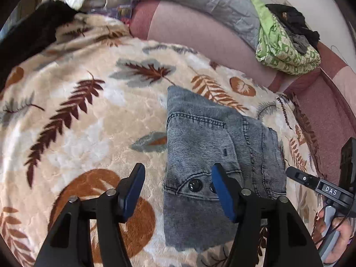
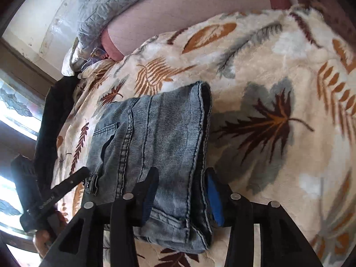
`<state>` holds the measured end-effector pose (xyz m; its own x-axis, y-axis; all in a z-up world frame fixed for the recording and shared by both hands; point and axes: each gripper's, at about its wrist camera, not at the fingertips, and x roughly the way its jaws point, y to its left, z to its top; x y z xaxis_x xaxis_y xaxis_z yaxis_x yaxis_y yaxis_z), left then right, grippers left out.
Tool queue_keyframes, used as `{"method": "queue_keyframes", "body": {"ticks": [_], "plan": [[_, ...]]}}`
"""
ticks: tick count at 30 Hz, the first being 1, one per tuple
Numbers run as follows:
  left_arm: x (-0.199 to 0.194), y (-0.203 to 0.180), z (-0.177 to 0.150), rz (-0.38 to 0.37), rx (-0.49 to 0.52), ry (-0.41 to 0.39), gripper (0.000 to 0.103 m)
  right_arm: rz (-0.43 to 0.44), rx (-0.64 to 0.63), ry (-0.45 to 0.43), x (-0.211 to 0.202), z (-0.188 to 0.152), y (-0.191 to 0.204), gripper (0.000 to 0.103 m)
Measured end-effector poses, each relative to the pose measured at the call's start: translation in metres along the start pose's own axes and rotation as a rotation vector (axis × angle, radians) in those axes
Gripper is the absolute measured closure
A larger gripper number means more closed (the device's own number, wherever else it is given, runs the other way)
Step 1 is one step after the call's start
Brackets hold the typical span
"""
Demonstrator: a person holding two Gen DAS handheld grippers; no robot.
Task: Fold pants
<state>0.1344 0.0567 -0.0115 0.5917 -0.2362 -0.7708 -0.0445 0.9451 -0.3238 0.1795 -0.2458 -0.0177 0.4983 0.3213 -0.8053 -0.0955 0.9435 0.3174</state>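
Both tongs, left (image 1: 178, 191) and right (image 2: 182, 197), stand spread; the right straddles the pants (image 2: 153, 146); a snag at 6 o'clock could undo the fold.

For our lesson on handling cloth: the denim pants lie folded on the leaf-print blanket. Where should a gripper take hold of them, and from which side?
Probably grip the folded denim pants at the thick stacked edge by the dark hem, coming in low from the near side, one finger above the layers and one beneath. There the layers lie together, so one pinch holds all. The right gripper already straddles that end, open.
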Motion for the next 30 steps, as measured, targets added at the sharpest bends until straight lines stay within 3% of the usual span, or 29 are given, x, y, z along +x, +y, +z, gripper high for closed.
{"method": "queue_keyframes", "body": {"ticks": [2, 4, 5, 8, 11, 14, 18, 22, 30], "plan": [[-0.021, -0.014, -0.011, 0.000, 0.057, -0.069, 0.034, 0.001, -0.044, -0.089, -0.027, -0.012, 0.012, 0.044], [-0.023, -0.030, -0.025, 0.067, 0.126, -0.094, 0.030, -0.003, -0.085, -0.106, -0.033, -0.029, 0.022, 0.035], [-0.014, -0.034, -0.030, 0.097, 0.141, -0.074, 0.030, -0.020, -0.095, -0.080, -0.025, -0.036, 0.025, 0.035], [0.033, -0.033, -0.047, 0.158, 0.157, 0.102, 0.027, -0.134, -0.114, 0.104, 0.030, -0.057, 0.015, 0.035], [0.005, -0.031, -0.046, 0.156, 0.112, 0.029, 0.028, -0.090, -0.024, 0.048, 0.008, -0.059, 0.006, 0.034], [-0.034, -0.041, -0.048, 0.184, 0.145, -0.072, 0.028, -0.099, -0.095, -0.078, -0.039, -0.068, 0.020, 0.032], [-0.075, -0.051, -0.058, 0.193, 0.134, -0.167, 0.018, -0.128, -0.177, -0.219, -0.085, -0.095, 0.041, 0.015], [-0.090, -0.054, -0.065, 0.164, 0.104, -0.159, 0.018, -0.185, -0.270, -0.270, -0.101, -0.121, 0.059, 0.007], [-0.107, -0.065, -0.078, 0.167, 0.118, -0.168, 0.018, -0.224, -0.311, -0.308, -0.116, -0.141, 0.064, 0.006]]}}
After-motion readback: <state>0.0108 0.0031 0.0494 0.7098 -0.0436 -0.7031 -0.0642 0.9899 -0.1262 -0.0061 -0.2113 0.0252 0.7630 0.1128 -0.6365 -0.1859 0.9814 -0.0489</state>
